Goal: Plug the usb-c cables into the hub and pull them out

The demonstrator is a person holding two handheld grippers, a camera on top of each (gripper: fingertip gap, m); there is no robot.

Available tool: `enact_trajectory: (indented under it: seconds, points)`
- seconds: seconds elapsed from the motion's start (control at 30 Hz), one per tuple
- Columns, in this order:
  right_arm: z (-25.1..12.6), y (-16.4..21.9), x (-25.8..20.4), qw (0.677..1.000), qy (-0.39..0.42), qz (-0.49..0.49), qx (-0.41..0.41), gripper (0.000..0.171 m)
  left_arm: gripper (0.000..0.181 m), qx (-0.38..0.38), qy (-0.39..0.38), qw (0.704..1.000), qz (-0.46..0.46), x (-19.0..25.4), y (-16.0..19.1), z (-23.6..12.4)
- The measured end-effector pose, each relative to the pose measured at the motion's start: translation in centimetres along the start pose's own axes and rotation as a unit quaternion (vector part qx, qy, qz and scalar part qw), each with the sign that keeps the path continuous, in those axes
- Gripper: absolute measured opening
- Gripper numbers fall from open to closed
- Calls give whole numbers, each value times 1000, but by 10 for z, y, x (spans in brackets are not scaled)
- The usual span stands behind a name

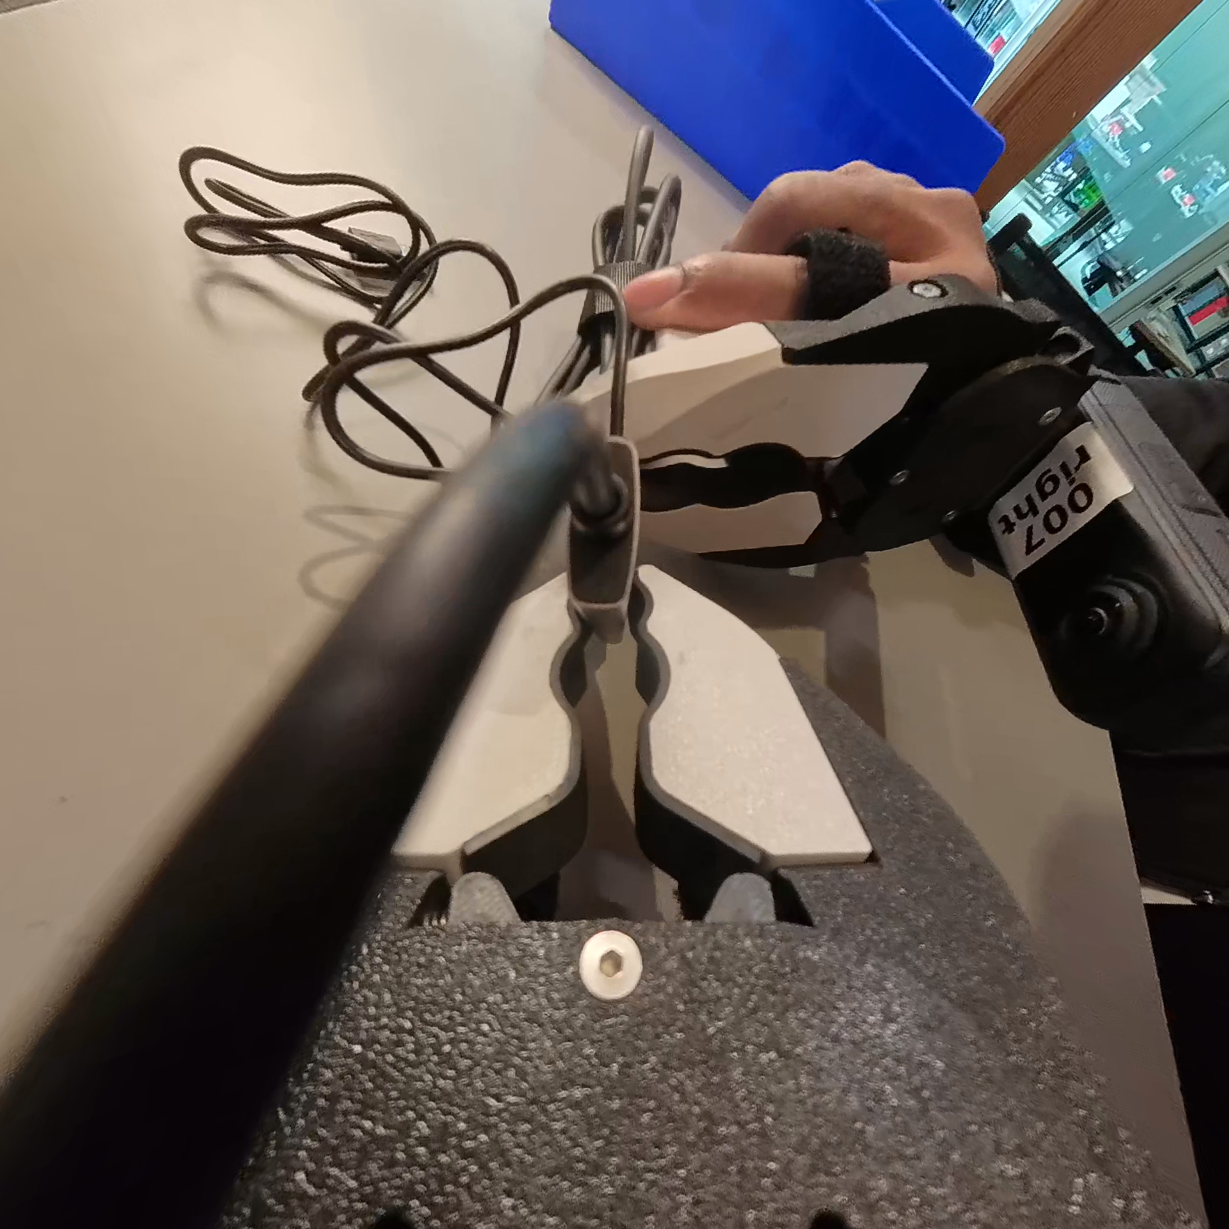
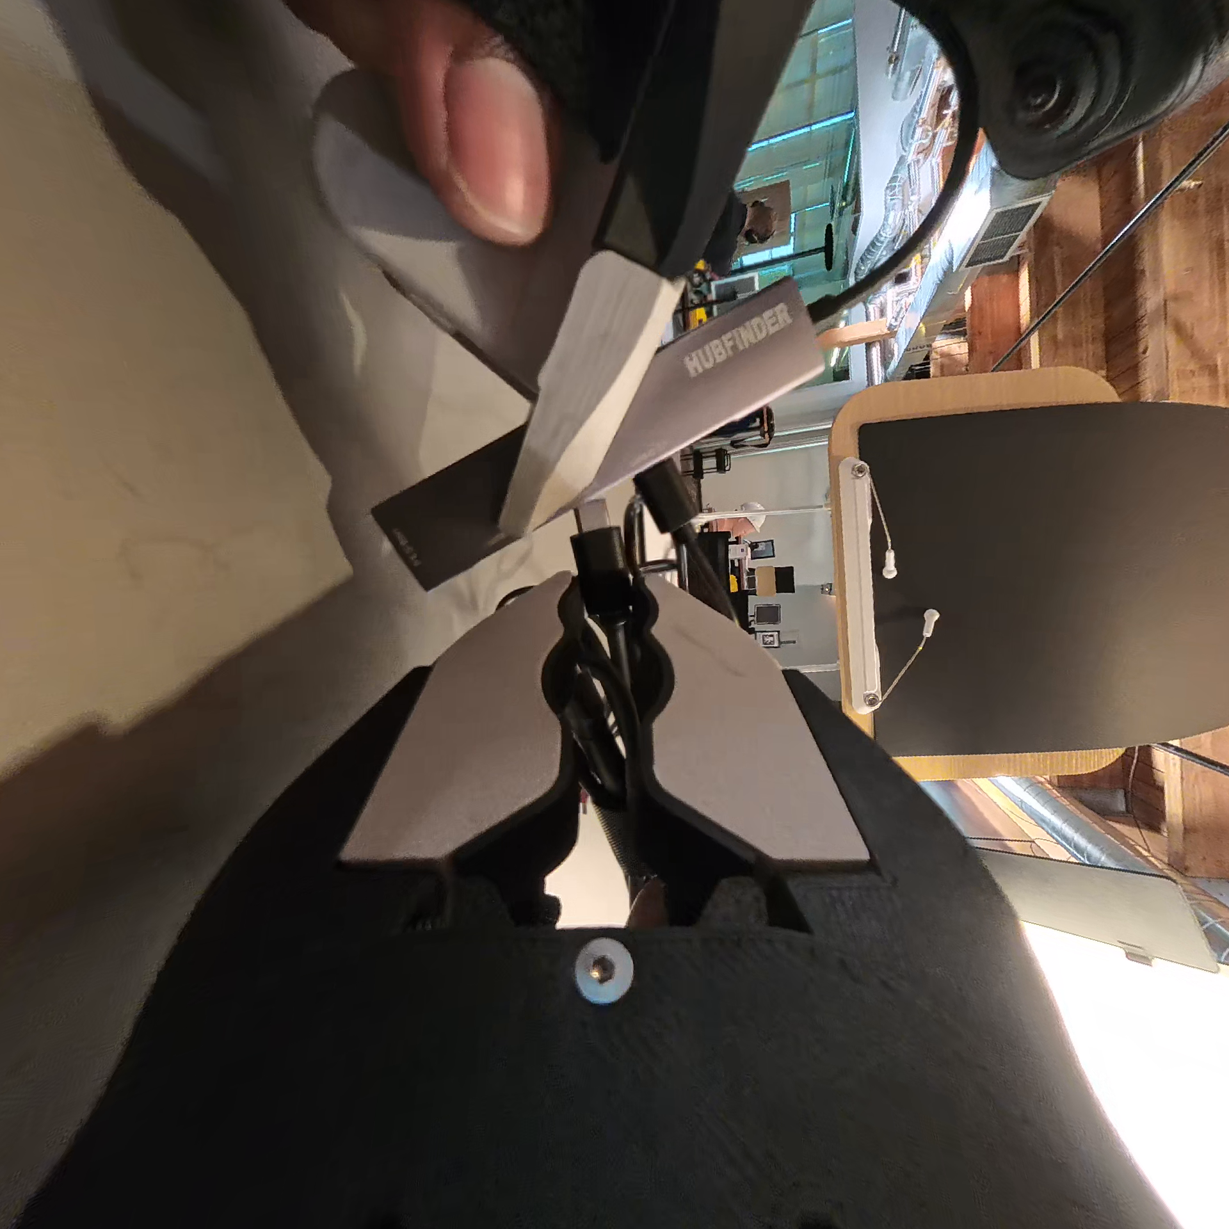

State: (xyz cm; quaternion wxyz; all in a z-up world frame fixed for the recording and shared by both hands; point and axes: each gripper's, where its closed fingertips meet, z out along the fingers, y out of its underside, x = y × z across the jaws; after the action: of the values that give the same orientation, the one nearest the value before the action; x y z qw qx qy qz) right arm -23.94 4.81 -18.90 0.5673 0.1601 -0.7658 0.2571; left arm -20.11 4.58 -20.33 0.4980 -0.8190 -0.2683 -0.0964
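My left gripper (image 1: 608, 598) is shut on the grey hub (image 1: 598, 565), which I see end-on and which is held above the table. The hub's thick black lead (image 1: 332, 698) runs back past the camera. My right gripper (image 1: 635, 465) comes in from the right, shut on a black usb-c plug whose thin cable (image 1: 618, 372) loops up. In the right wrist view my right gripper (image 2: 608, 585) holds that plug (image 2: 598, 558). Its silver tip is bare, just short of the hub's edge (image 2: 731, 372). Another black plug (image 2: 665, 492) sits in the hub. The left gripper's fingers (image 2: 578, 399) clamp the hub.
Loose black cables (image 1: 319, 266) and a strapped cable bundle (image 1: 625, 266) lie on the beige table (image 1: 133, 532). A blue box (image 1: 765, 80) stands at the far edge. A person's hand (image 1: 831, 233) works the right gripper. A chair (image 2: 1031, 565) is behind the hub. The grippers are tip to tip, or close to it.
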Motion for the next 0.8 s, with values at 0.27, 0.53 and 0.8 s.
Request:
enact_trajectory:
  seconds: [0.27,0.53,0.8]
  points:
    - [0,-3,-4,999,-3,-32,-2,13,10,-9,-8,1000,-10,-3,3,1]
    - [-2,-4,-9,998,-21,-62,-7,13,10,-30,-4,999,-12,-1,9,4]
    - [-13,-8,-12,992,-60,-107,-14,13,10,-50,25,998,1,11,15,7]
